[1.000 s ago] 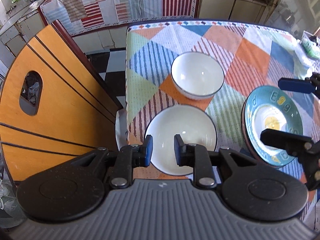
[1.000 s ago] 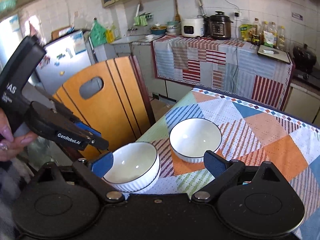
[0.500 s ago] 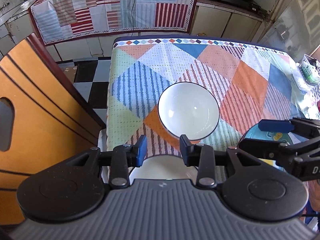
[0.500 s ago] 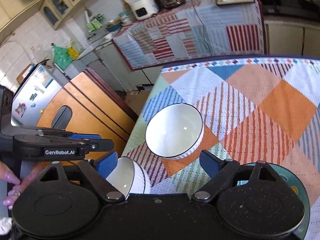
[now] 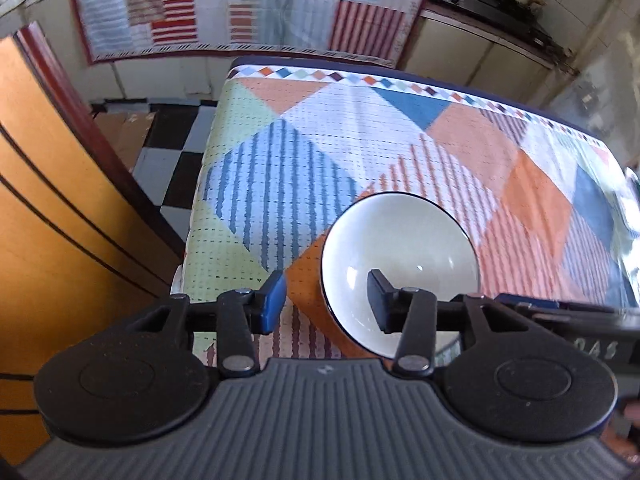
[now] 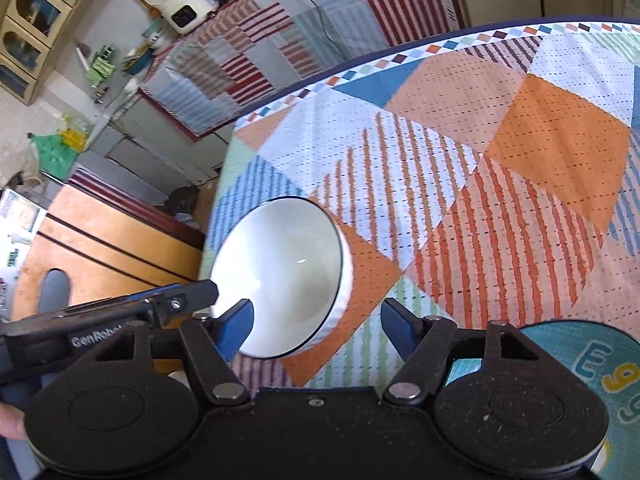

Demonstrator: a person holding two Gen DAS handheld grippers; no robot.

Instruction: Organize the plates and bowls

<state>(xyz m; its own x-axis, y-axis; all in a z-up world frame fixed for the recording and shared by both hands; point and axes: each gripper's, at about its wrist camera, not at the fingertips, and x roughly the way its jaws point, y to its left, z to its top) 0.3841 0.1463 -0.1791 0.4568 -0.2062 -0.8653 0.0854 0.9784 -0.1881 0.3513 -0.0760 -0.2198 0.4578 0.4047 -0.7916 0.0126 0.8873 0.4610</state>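
A white bowl [image 5: 400, 256] with a thin dark rim stands on the patchwork tablecloth [image 5: 304, 152]. My left gripper [image 5: 326, 302] is open and empty, its jaws straddling the bowl's near left rim. The bowl also shows in the right wrist view [image 6: 280, 276]. My right gripper [image 6: 316, 330] is open and empty, just before that bowl. A teal plate [image 6: 600, 364] with coloured letters lies at the lower right. The left gripper's finger [image 6: 176, 304] reaches in beside the bowl.
An orange wooden chair back [image 5: 48, 208] stands left of the table, over a checkered floor [image 5: 176, 160]. A counter with a striped cloth [image 5: 248, 12] runs behind. A rice cooker [image 6: 188, 10] sits on the counter. The table's far edge [image 5: 400, 76] is near.
Both grippers moved forward toward the far white bowl. The nearer white bowl dropped out of view below them. My left gripper's jaws opened wider.
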